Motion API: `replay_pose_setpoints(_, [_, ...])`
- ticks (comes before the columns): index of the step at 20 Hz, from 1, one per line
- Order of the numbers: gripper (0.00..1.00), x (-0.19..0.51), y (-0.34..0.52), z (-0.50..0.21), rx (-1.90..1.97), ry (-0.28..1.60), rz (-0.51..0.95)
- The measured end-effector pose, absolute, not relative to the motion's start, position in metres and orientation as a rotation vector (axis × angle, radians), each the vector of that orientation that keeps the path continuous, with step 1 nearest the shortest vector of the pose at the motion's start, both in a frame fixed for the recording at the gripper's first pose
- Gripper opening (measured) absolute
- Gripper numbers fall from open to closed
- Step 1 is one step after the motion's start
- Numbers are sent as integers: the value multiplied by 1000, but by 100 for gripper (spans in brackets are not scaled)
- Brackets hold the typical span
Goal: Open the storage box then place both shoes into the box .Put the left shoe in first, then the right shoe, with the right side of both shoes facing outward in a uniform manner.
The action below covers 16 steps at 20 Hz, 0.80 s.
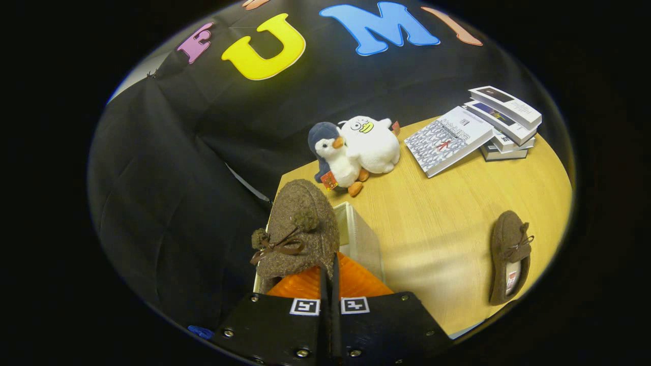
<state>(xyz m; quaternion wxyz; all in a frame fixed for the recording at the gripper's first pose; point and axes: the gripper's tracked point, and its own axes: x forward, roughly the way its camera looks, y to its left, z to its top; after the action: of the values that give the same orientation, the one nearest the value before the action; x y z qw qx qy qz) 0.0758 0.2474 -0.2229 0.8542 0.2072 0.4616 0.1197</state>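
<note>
Gripper view: gripper [329, 277] pinched nearly closed, both fingers pressed on the heel edge of a brown fuzzy shoe [297, 231] with pom-pom laces, toe pointing away. Held shoe poised over the open storage box [363, 239], a pale translucent box at the near corner of the wooden table [447, 223], its far wall rising just right of the shoe. Second brown shoe [510, 256] flat on the table, well to the right of the box, toe away, opening toward the gripper. Beyond the box, a plush penguin [333, 160] leaning against a white plush duck [371, 145], touching each other. Farther right of the toys, an open booklet [447, 140] propped against a stack of books [506, 122]. Behind and left of the box, black cloth wall [178, 178].
</note>
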Motion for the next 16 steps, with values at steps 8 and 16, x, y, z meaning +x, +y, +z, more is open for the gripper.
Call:
replay_pose_setpoints(8, [1,68,295,-252,421,1014,256])
replay_pose_setpoints(16, [1,63,321,-285,424,1059,226])
